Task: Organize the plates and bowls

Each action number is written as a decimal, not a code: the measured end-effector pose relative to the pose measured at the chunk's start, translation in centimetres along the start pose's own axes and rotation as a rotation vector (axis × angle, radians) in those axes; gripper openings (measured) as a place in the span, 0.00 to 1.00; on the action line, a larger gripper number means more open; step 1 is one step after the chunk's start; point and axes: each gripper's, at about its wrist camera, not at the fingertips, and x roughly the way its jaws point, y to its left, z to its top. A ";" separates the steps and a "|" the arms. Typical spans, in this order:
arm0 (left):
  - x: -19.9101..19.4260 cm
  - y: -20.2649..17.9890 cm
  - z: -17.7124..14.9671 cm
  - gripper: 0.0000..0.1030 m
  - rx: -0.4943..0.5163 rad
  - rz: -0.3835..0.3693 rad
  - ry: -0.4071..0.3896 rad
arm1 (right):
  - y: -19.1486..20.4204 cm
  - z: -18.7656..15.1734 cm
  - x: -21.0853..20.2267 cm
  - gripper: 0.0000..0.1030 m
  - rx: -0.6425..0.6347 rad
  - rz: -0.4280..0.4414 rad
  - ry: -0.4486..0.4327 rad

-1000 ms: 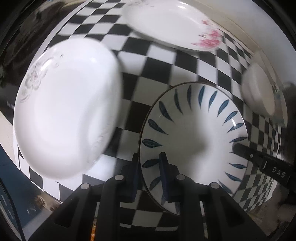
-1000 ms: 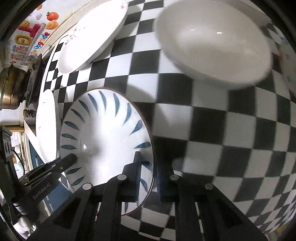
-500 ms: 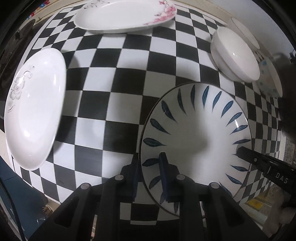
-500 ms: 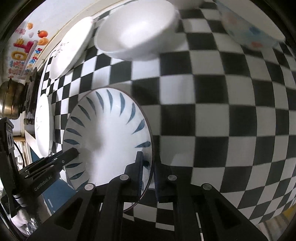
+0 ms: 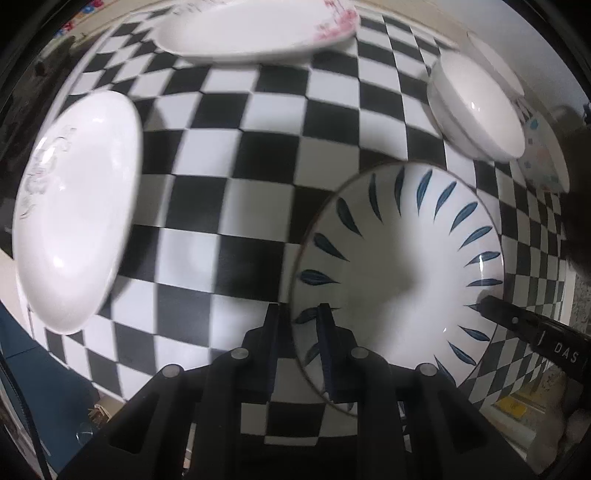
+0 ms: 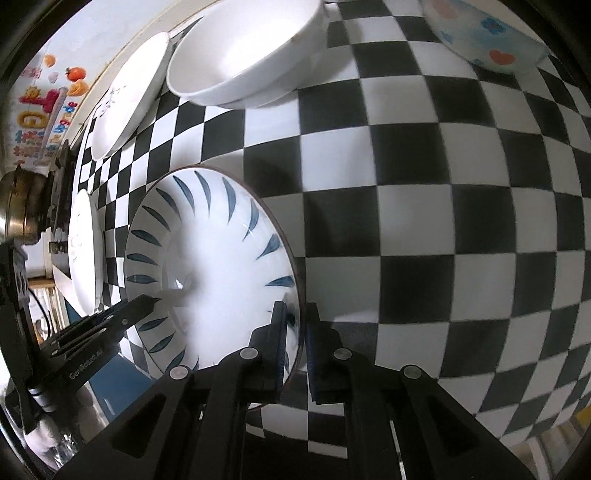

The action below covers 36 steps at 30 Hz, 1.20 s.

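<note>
**Both tongs on the leaf plate**

My left tongs and right tongs each pinch opposite rims of the white round plate with blue leaf strokes, lower right in the left view, over the checkered surface.

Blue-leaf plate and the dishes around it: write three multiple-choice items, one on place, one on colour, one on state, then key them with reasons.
1. Where do the two grippers grip the blue-leaf plate?
A. On opposite sides of its rim
B. Side by side on one edge
C. Under its centre

2. What colour is the flower print on the far plate?
A. Green
B. Pink
C. Yellow

3. How does the plain white bowl sit?
A. Upside down
B. Stacked inside the spotted bowl
C. Upright, alone on the checkered cloth

Answers: 1 A, the left gripper pinches the near rim while the right gripper shows at the opposite edge. 2 B, pink blossoms mark its rim. 3 C, its opening faces up and nothing is nested with it.
</note>
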 end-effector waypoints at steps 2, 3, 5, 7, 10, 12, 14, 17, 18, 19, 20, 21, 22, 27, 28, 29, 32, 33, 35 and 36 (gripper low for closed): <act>-2.0 1.3 -0.3 0.17 -0.013 -0.011 -0.026 | 0.0 -0.1 -1.4 0.11 0.015 -0.010 -0.018; -3.1 2.3 -0.6 0.18 -0.027 -0.018 -0.039 | 0.2 -0.3 -2.1 0.13 0.018 -0.014 -0.028; -5.0 4.3 -0.9 0.19 -0.053 -0.023 -0.059 | 1.2 -0.7 -3.8 0.24 0.022 -0.016 -0.048; -7.1 7.2 -1.3 0.24 -0.092 -0.028 -0.084 | 3.5 -1.3 -5.1 0.31 0.000 0.009 -0.063; -8.8 11.8 -1.5 0.29 -0.142 -0.015 -0.101 | 9.5 -1.5 -5.2 0.51 -0.086 0.078 -0.047; -9.3 15.5 -1.0 0.29 -0.196 0.014 -0.114 | 14.1 -1.0 -3.7 0.52 -0.153 0.132 -0.018; -8.8 18.8 -0.5 0.29 -0.254 0.024 -0.109 | 18.2 -0.2 -1.5 0.52 -0.218 0.117 0.003; -7.9 24.5 0.7 0.29 -0.342 0.039 -0.101 | 22.2 1.4 2.1 0.52 -0.253 0.110 0.058; -7.3 26.3 1.2 0.29 -0.365 0.037 -0.093 | 23.3 2.1 3.5 0.52 -0.244 0.119 0.083; -6.8 27.1 1.5 0.29 -0.372 0.036 -0.085 | 24.0 2.6 4.6 0.52 -0.235 0.122 0.099; -6.0 28.2 1.9 0.29 -0.374 0.035 -0.071 | 24.7 3.3 5.8 0.52 -0.222 0.124 0.113; -5.3 28.8 2.1 0.29 -0.375 0.030 -0.057 | 25.1 3.7 6.5 0.52 -0.213 0.128 0.119; -4.7 29.8 2.4 0.29 -0.376 0.023 -0.036 | 25.5 4.2 7.3 0.52 -0.204 0.135 0.128; -2.1 30.9 3.2 0.30 -0.360 -0.049 0.011 | 27.1 6.0 10.7 0.50 -0.186 0.117 0.159; -2.2 30.7 3.4 0.29 -0.346 -0.043 -0.002 | 27.3 6.2 11.2 0.45 -0.185 0.119 0.162; -2.2 30.5 3.5 0.29 -0.325 -0.035 -0.003 | 27.4 6.5 11.7 0.39 -0.184 0.125 0.174; -2.1 29.6 4.0 0.29 -0.271 -0.014 -0.007 | 27.5 6.9 12.9 0.38 -0.190 0.123 0.203; -2.0 29.2 4.1 0.28 -0.245 -0.012 -0.007 | 27.5 7.0 12.9 0.38 -0.190 0.126 0.203; -2.0 28.4 4.0 0.25 -0.217 -0.014 -0.005 | 27.7 7.2 13.2 0.37 -0.193 0.132 0.212; -1.9 28.0 3.8 0.25 -0.200 0.007 -0.002 | 27.8 7.3 13.3 0.37 -0.196 0.135 0.220</act>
